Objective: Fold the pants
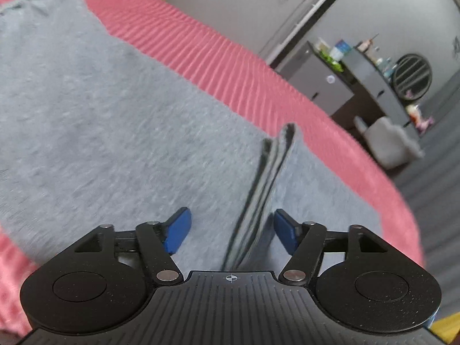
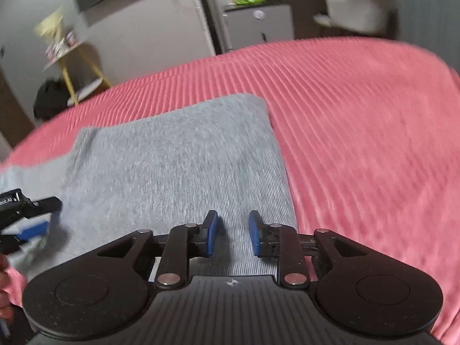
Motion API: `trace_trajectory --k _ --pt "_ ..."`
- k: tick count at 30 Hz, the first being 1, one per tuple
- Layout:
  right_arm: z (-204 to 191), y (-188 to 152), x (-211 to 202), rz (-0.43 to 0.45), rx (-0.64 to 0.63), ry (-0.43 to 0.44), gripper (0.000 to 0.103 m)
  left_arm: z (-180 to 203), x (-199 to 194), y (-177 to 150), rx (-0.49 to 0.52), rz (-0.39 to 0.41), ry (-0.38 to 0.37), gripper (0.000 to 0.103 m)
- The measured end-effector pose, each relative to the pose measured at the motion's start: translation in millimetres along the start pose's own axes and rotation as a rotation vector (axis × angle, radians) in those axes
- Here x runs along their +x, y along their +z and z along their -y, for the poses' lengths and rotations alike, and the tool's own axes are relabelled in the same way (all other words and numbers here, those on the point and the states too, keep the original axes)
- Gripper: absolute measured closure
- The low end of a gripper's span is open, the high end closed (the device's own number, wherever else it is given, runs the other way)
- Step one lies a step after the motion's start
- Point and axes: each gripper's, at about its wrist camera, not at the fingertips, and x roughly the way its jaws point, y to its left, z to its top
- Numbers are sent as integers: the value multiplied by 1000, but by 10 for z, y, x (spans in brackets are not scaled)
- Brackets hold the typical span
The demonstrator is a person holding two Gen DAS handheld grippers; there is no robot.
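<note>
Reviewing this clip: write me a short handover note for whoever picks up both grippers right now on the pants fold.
Left gripper: open, holding nothing, its fingers either side of a raised fold ridge.
Right gripper: open, empty, over the cloth.
Grey pants lie on the pink ribbed bedcover, already folded into a compact block.
Left: flatten the ridge, make any last fold.

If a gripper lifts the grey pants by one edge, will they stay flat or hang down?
The grey pants look like soft knit, so they would probably droop from the grip. The stacked layers showing at the folded edge may slide apart when lifted. On the ribbed pink bedcover, pushing would likely bunch them.
</note>
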Motion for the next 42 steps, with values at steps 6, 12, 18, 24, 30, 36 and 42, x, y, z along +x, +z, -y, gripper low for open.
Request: trace_trajectory --k 6,12,18,24,30,36,42 --pt "-101 -73 -49 20 -41 10 69 188 252 22 117 -44 -47 32" --pt "-59 -129 -140 36 3 26 67 238 279 16 176 -31 -71 83" --pt "-108 -149 -172 62 -8 40 64 180 77 56 119 58 -181 89" --pt "-146 -179 -218 100 -19 92 64 16 -84 167 62 170 -92 89" --pt "-254 -197 -85 57 -87 82 59 96 32 143 151 150 94 69" --pt "-297 -195 -46 51 -100 90 52 -159 -555 346 66 334 166 19" --pt "-237 -172 42 30 -65 161 28 -1302 -1166 555 -276 458 236 28"
